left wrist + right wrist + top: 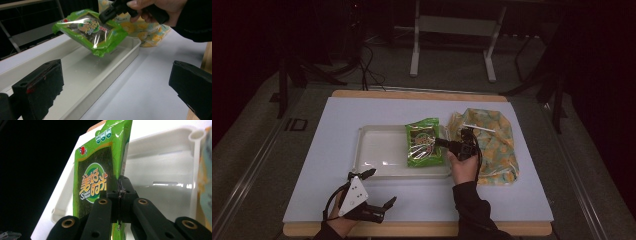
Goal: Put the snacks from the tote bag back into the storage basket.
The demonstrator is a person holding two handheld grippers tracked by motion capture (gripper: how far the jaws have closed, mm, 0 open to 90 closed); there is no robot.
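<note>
A green seaweed snack packet [424,142] hangs tilted over the right end of a white tray [377,150]. My right gripper [444,143] is shut on the packet's right edge. In the right gripper view the jaws meet on the packet [95,170] at its edge, with the gripper [120,190] in front of the tray [162,170]. My left gripper [382,186] rests open near the table's front left, nothing between its fingers. The left gripper view looks past that gripper [115,87] at the lifted packet [90,31], the tray [107,80] and the right gripper [107,13].
A yellow patterned plastic bag [489,142] lies right of the tray, just behind the right hand. A pale sheet [337,115] covers the wooden table [412,229]. Dark floor, cables and a stand's legs [414,60] lie beyond the far edge.
</note>
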